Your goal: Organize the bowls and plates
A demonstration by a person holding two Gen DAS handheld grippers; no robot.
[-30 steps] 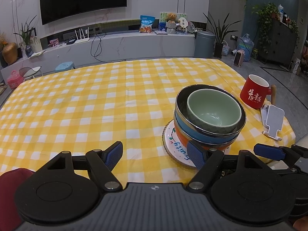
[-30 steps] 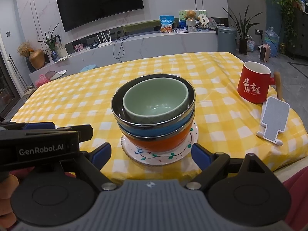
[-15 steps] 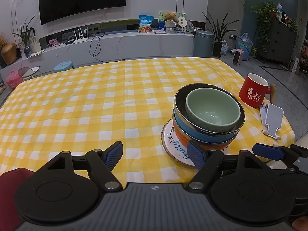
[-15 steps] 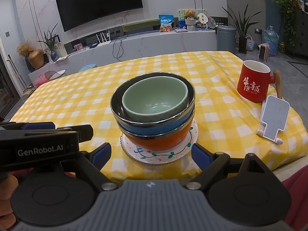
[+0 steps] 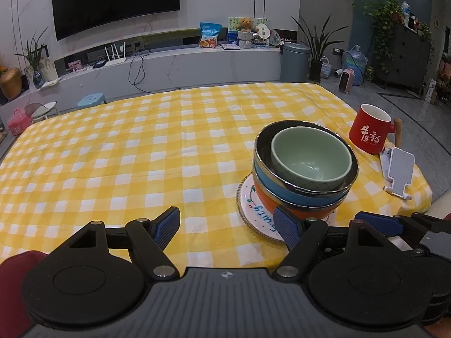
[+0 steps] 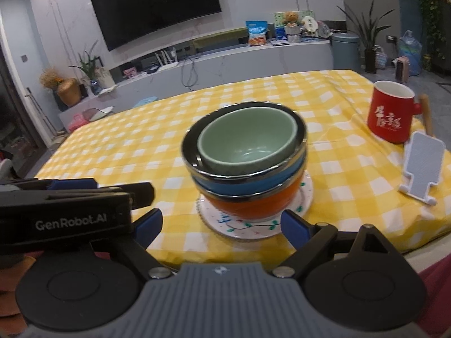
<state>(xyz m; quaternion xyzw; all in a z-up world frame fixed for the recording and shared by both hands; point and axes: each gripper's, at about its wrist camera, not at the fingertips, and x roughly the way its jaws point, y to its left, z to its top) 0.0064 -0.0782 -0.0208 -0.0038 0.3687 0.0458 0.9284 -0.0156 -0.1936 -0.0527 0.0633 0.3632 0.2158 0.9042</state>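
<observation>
In front of me the table [image 5: 141,152] wears a yellow check cloth, and near its right front edge the stack sits on a plate [image 6: 253,225]: an orange bowl [image 6: 253,205] at the bottom, a blue bowl [image 6: 248,184] nested in it, and a green bowl [image 6: 248,143] on top inside a steel rim. My left tongs [image 5: 227,226] are spread wide and empty, over bare cloth; the right pad [image 5: 284,228] sits in front of the plate's edge, though I cannot tell if it touches. My right tongs [image 6: 221,225] are likewise released and hold nothing, the stack lined up beyond the gap between the pads. A red mug [image 6: 390,112] and a white stand [image 6: 421,166] sit to the right. Only the right view shows the left tool's labelled body; only the left view shows the right tool's blue fingertip [image 5: 377,222].
</observation>
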